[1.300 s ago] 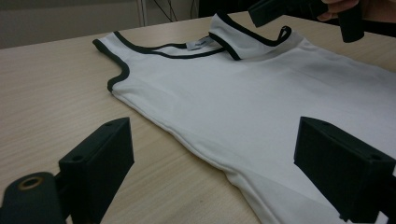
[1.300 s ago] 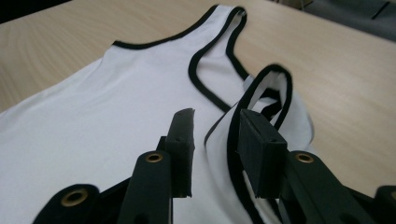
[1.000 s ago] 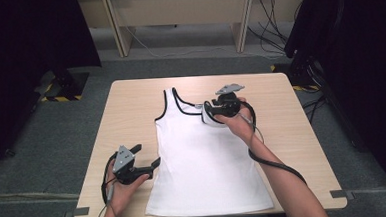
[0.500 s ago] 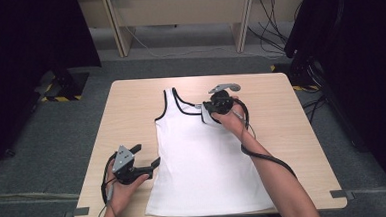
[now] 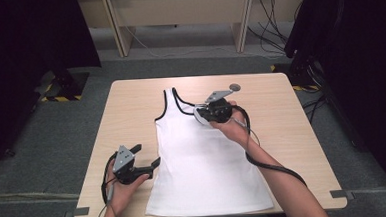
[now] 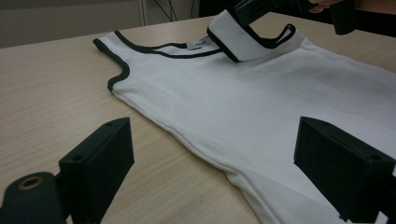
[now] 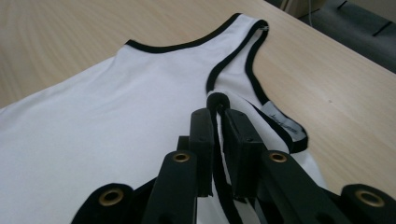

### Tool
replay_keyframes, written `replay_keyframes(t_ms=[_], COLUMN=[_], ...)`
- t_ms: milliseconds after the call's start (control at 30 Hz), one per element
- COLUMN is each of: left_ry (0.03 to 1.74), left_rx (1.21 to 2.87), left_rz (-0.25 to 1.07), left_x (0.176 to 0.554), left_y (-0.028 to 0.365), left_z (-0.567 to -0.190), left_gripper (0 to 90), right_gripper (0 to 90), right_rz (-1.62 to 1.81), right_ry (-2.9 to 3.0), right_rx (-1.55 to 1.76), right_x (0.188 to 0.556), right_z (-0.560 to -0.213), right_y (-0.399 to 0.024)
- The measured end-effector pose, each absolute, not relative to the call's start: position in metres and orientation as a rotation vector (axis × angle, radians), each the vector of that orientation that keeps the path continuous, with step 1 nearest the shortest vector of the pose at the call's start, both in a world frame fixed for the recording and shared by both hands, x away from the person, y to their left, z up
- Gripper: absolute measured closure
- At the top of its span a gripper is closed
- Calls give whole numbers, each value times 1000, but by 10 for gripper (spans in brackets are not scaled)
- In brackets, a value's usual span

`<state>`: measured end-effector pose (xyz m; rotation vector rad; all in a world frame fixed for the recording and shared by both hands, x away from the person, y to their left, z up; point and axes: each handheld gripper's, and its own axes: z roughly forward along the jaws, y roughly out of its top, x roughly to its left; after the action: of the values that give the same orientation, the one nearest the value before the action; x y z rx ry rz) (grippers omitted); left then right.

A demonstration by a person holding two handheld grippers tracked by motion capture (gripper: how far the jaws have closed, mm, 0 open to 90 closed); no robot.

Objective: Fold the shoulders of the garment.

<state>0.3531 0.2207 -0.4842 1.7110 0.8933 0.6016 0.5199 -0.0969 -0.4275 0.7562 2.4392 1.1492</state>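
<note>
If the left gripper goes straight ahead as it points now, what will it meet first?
Probably the side edge of the white top, which lies just ahead of the open left gripper; depth is uncertain.

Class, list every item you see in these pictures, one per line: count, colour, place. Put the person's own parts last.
White sleeveless cotton top with black trim: one, white and black, flat on the table's middle, one shoulder strap lifted.
Light wooden table: one, pale wood, centre of the room.
Small round grey disc: one, grey, far table edge.
Grey carpet floor: grey, around the table.
Left tool: one, black, open, beside the top's side seam.
Right tool: one, black, shut on the strap.
</note>
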Motion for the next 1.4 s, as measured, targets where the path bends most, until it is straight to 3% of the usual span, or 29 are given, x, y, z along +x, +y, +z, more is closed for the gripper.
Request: replay_keyframes(t_ms=[233,467,700,833,967,1400], left_ry=[894,894,892,891,890,894], left_rx=[1711,1716,1712,1715,1714,1714], left_rz=[603,604,607,607,608,605], left_x=[353,353,353,353,353,353], left_y=[221,220,220,220,220,220], left_z=[-484,-484,-484,-484,-484,-484], left_gripper=[112,112,111,111,112,111], right_gripper=[803,658,591,660,809,836], right_rz=[1135,1150,1066,1004,977,1004], right_ry=[2503,2487,2511,2517,2550,2575], right_rx=[688,664,604,584,581,549], right_x=[501,496,493,491,487,481], right_z=[-439,-439,-450,-460,-465,-448], right_y=[-93,-97,-86,-83,-84,-109])
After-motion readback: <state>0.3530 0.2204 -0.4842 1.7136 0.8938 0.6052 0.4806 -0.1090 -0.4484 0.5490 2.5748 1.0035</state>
